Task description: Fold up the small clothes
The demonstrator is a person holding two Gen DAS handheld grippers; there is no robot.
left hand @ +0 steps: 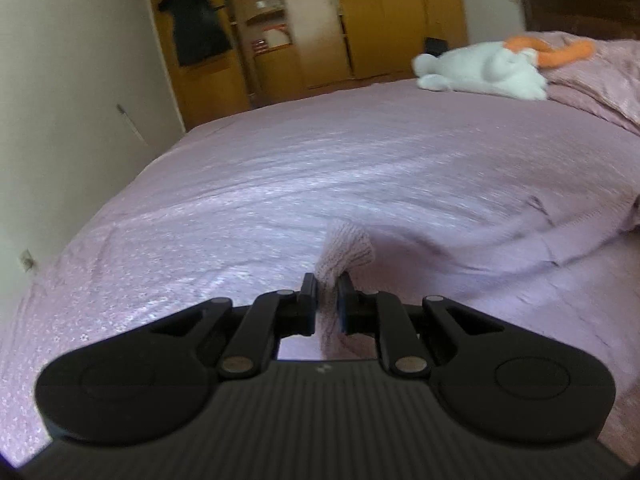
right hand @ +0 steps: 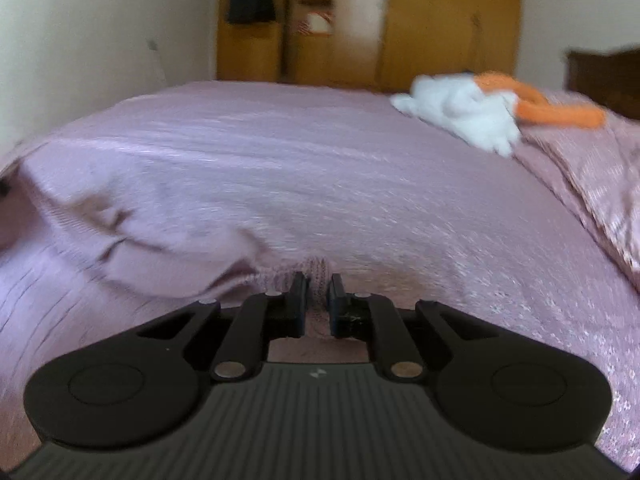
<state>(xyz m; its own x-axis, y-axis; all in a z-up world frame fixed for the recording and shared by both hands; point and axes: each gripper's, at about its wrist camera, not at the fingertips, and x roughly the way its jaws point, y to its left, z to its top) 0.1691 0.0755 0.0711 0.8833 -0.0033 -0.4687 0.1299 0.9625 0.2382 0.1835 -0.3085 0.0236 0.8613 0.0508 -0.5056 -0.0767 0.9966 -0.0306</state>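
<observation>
1. I hold two black grippers, one in each hand, over a bed with a pink cover.
2. My left gripper is squeezed tight on a bit of the pink knit top. The knit edge pokes up between the two pads.
3. From that pinch, the top spreads off to the right side of the left view and lies on the bed cover.
4. My right gripper is also pressed together on a ribbed edge of the same pink knit top.
5. In the right view, the top trails off to the left and lies in soft folds on the bed.
6. The top and the cover are almost the same pink and the picture is blurry, so I can't be sure just where the top ends.
7. A white and orange soft toy lies far back on the bed, well away from the top. I see it in the right view too.
8. Behind the bed stands a yellow wood wardrobe with something dark hanging on it.
9. A dark wood headboard is at the far right.
</observation>
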